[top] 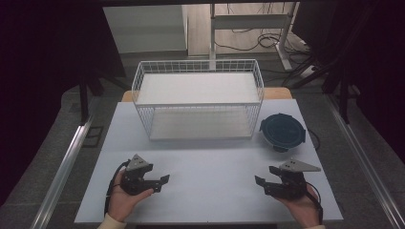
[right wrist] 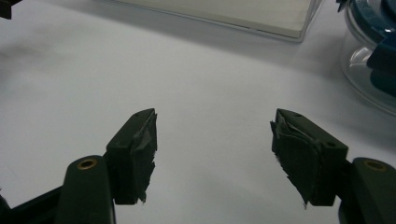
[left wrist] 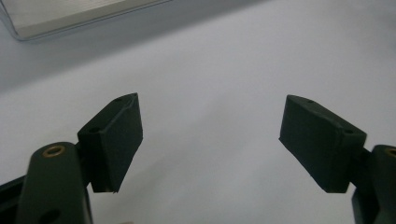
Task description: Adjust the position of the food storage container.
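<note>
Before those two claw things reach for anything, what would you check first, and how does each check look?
1. Left gripper jaws apart, nothing between: ok.
2. Right gripper jaws apart, nothing between: ok.
3. Round lidded container upright on the table, right of the wire basket: ok.
4. Container's lid latched: cannot tell.
5. Bare table between right gripper and container: ok.
</note>
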Available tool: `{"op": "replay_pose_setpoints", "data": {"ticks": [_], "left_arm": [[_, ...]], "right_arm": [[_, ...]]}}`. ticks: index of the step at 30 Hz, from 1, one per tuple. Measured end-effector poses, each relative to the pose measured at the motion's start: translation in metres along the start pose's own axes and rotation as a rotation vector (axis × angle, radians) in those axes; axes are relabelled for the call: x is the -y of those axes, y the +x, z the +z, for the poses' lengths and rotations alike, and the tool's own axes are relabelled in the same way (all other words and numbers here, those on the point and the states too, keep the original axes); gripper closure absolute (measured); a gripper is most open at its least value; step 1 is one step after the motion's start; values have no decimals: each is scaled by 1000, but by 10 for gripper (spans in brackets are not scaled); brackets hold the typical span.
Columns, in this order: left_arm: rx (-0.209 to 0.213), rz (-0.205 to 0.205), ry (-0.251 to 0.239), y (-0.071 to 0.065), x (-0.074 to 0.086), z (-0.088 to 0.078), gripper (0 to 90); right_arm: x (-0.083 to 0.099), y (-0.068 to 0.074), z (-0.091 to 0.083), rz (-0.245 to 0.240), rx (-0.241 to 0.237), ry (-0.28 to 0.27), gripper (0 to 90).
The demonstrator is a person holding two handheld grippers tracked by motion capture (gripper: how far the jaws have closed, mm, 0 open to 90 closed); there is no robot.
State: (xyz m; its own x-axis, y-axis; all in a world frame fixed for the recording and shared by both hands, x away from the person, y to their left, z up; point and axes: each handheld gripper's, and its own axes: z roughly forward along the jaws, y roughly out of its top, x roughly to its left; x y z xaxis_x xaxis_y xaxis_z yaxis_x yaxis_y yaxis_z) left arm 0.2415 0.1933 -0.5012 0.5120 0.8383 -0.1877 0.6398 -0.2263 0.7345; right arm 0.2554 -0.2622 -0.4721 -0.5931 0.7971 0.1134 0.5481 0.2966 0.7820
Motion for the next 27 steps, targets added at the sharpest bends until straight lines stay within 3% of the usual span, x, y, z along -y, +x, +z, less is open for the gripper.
{"op": "replay_pose_setpoints", "data": {"ticks": [5, 17, 22, 25, 27], "left_arm": [[-5, -13, -16, 3, -1, -4, 214], [1, -9, -2, 4, 1, -3, 215], [-2, -11, 1, 4, 2, -2, 218], [-6, -6, 8, 4, 2, -1, 224], [-8, -8, 10, 4, 2, 0, 224]], "right_arm": [[-10, -4, -6, 24, 6, -6, 346], [-56, -22, -2, 20, 55, 69, 403], [-75, -35, 7, 7, 72, 124, 525], [-92, -51, 13, 36, 91, 144, 685], [-96, -56, 15, 44, 98, 152, 712]]}}
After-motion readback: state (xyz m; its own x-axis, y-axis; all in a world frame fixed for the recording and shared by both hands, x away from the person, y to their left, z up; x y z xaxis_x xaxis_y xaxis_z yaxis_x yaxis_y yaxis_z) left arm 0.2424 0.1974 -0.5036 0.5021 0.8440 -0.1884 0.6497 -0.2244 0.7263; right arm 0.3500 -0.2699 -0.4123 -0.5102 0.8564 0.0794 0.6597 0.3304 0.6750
